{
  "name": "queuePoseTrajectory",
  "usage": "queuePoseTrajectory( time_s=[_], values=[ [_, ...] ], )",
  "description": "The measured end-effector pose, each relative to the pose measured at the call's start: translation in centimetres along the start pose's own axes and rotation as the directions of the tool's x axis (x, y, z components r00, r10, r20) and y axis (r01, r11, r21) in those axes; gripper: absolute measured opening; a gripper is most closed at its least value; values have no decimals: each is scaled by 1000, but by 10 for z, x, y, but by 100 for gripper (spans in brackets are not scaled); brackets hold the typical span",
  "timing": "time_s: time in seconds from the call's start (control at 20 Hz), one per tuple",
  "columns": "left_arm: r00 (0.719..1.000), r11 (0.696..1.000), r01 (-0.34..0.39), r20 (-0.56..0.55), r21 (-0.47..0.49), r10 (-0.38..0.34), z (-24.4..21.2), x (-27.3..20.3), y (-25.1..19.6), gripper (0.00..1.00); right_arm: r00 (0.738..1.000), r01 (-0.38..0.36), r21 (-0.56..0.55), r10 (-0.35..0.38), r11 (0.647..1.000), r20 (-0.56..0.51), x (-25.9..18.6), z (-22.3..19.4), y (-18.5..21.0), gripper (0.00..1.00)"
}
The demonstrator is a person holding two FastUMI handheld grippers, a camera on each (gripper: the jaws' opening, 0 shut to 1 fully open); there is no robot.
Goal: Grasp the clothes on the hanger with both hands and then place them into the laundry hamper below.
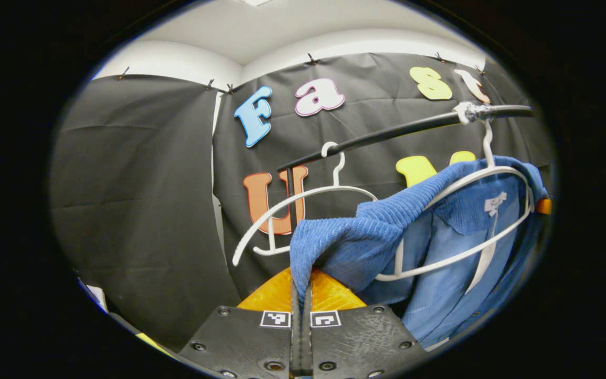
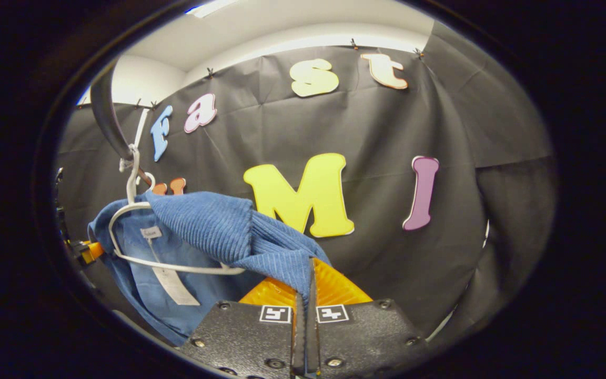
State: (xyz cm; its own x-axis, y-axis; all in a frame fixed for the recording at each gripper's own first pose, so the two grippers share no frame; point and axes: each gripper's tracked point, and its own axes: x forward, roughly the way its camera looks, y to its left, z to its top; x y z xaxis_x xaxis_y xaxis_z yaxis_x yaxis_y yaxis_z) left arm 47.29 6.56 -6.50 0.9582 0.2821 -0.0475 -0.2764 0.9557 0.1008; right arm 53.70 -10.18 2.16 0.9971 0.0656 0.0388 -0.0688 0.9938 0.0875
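Blue ribbed shirt [image 1: 440,231] draped on a white hanger [image 1: 471,252] that hooks over a dark rail [image 1: 387,132], collar and tag in the loop, one shoulder pulled out toward each camera. Left gripper [image 1: 301,295] clamped on a fold of that shoulder cloth, fingers pressed together with fabric pinched between. Right gripper [image 2: 307,287] likewise closed on the other shoulder's fold, cloth bunched at the tips. A second, bare hanger [image 1: 303,210] just beside on the same rail, near the left grip. Hamper below, out of sight here. Step in hand, by the look of it: freeing the shirt from the hanger. Best done by lifting both shoulders up and outward together, so the cloth slides over the hanger's ends rather than dragging the hook along the rail. Worth keeping both pinches deep; a thin fold of ribbed cloth may slip under the shirt's weight. Also worth steering the left side away from the bare hanger to avoid a snag. Only after the collar clears, lower both grippers level over the hamper and release together.
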Motion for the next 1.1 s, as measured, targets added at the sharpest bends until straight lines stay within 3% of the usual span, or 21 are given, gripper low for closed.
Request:
queuePoseTrajectory(
  time_s=[0.4,0.5,0.6,0.65,0.7,0.75,0.8,1.0,1.1],
  values=[
    [1000,1000,5,7,-26,-5,23,17,6,0,1000,14,10,-15,1000,20,24,21,2,5],
    [999,997,35,8,-70,-35,31,21,6,3,1000,8,1,-8,1000,25,30,25,7,5],
    [998,989,64,4,-137,-64,36,26,10,0,1000,4,-6,-4,1000,16,36,23,10,5],
    [997,985,72,-6,-159,-74,36,31,15,4,1000,0,-7,0,1000,7,40,22,12,5],
    [998,984,61,-14,-170,-64,36,35,23,0,1000,-6,-5,6,1000,2,43,20,14,5],
    [998,983,52,-28,-177,-58,30,39,29,4,1000,-17,-1,17,1000,-7,45,16,18,5],
    [997,982,49,-51,-184,-59,21,42,31,0,1000,-24,-1,24,1000,-17,47,11,21,5],
    [992,981,47,-109,-186,-68,-19,41,26,4,995,-77,31,78,997,-63,50,-15,33,5],
    [989,981,58,-124,-186,-82,-36,36,19,0,995,-70,26,72,997,-74,49,-23,29,5]
  ],
)
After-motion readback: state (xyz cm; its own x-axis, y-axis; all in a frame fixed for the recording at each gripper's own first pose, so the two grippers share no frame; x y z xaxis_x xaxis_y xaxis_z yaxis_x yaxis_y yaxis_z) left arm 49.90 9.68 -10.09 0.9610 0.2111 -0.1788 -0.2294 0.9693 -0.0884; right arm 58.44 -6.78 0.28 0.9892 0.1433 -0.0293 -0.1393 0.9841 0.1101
